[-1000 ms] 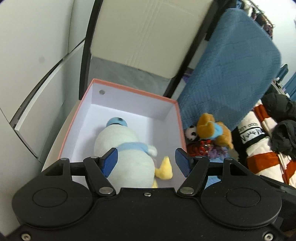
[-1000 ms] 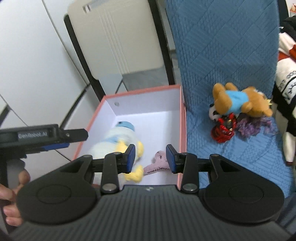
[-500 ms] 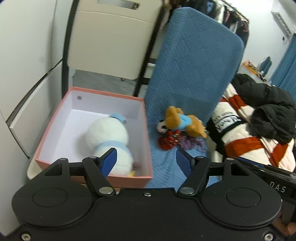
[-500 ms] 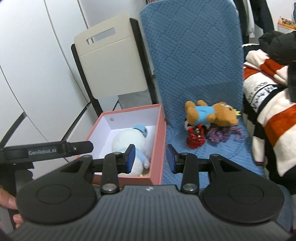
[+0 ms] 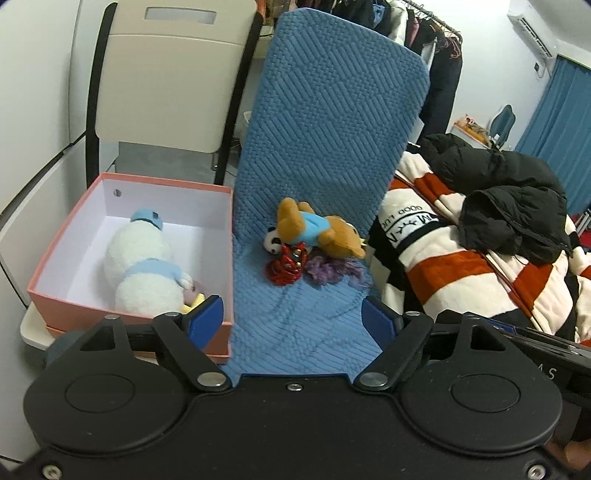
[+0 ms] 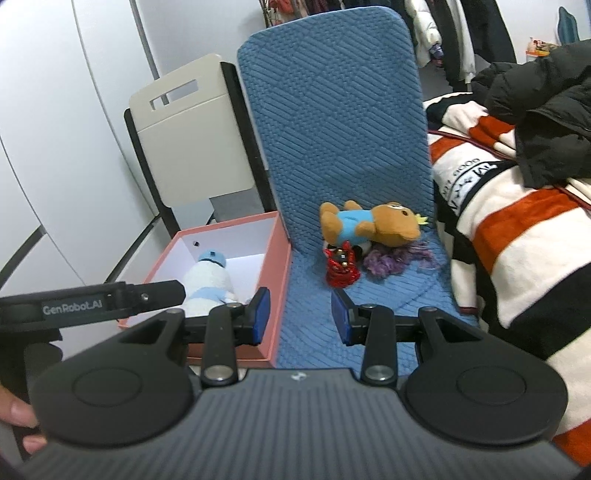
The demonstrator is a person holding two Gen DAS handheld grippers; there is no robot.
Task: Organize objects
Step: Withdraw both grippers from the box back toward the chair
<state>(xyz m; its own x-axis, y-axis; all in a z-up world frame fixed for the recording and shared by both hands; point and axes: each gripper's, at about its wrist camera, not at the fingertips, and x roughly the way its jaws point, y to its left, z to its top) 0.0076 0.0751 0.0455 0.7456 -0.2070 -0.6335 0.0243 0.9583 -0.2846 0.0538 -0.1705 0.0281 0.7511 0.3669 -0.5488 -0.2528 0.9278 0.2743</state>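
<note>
Two hand-held grippers were seen over a quilted blue seat cover point(image 5: 332, 122), its knit surface ribbed in diamond panels. The left gripper point(image 5: 293, 317) was empty, its blue-padded fingers point(image 5: 205, 319) set wide apart after having just been opening; the right gripper point(image 6: 299, 314) was also empty, its fingers point(image 6: 260, 314) parted by a narrower gap over bare fabric.

A rectangular pink cardboard box point(image 5: 129, 330) with a smooth white lining was placed just beside the seat, on a cream chair point(image 5: 173, 74) framed in black. Inside it a fluffy white plush toy point(image 5: 142, 266) in a pale blue cap and scarf was laid, yellow feet toward the near wall.

On the seat, well apart from both grippers, a furry brown bear point(image 5: 321, 232) in a blue shirt was laid on its side, touching a small panda point(image 5: 272, 242), a glossy red figure point(image 5: 288, 264) and a tuft of purple yarn point(image 5: 332, 267).

"GenRobot.AI" was read on the left gripper's side point(image 6: 72, 306) in the right wrist view only, where fingertips of a hand point(image 6: 16, 410) were also caught at the frame edge. Lettering on a white, orange and black striped blanket point(image 5: 461, 266) was shown upside down and could not be fully read. A black puffer jacket point(image 5: 517, 199) was heaped on it. A clothes rack point(image 5: 424, 22) and blue curtain point(image 5: 561, 125) were clearest from the left wrist.
</note>
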